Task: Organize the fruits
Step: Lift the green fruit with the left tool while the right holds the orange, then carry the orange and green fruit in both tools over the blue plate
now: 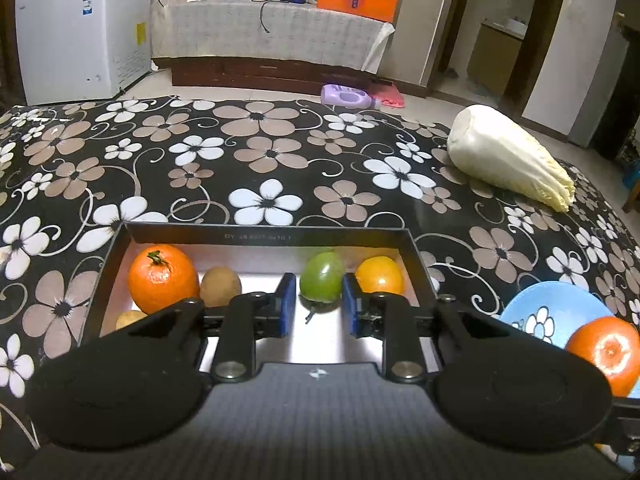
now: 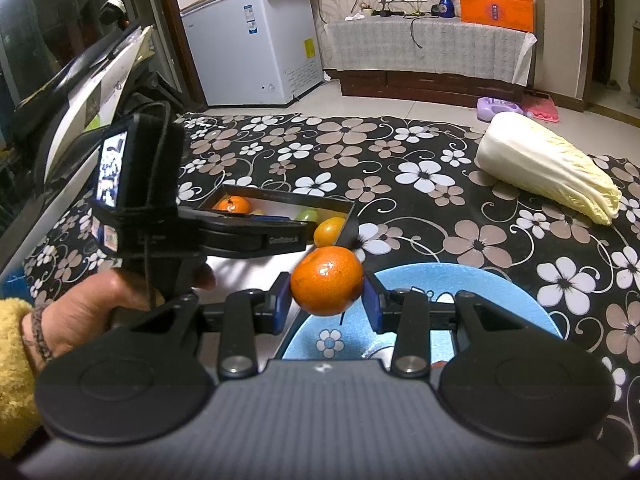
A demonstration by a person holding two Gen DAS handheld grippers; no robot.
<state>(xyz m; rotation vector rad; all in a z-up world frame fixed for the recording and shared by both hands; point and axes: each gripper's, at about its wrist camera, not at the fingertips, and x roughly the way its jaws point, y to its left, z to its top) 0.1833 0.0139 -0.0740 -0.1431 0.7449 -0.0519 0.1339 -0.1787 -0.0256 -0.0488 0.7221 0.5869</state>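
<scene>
Cloth: black floral tablecloth (image 1: 260,152) under everything.
Cabbage: pale napa cabbage (image 1: 508,160), far right.
Box: black shallow box (image 1: 272,236) w/ large stemmed orange (image 1: 162,282), brown kiwi (image 1: 220,286), green round fruit (image 1: 322,280), small orange (image 1: 380,276).
Bowl: blue flower-print bowl (image 2: 440,280), right of box.
R gripper (image 2: 326,300): clamped on orange tangerine (image 2: 326,286), above bowl.
L gripper (image 1: 320,304): narrowest gap, nothing gripped, over box; green fruit beyond tips.

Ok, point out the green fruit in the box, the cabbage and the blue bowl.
green fruit (image 1: 321,281), left wrist view, on its front skin.
cabbage (image 2: 548,166), right wrist view, mid-body on the pale leaves.
blue bowl (image 2: 496,286), right wrist view, on its inner wall.
</scene>
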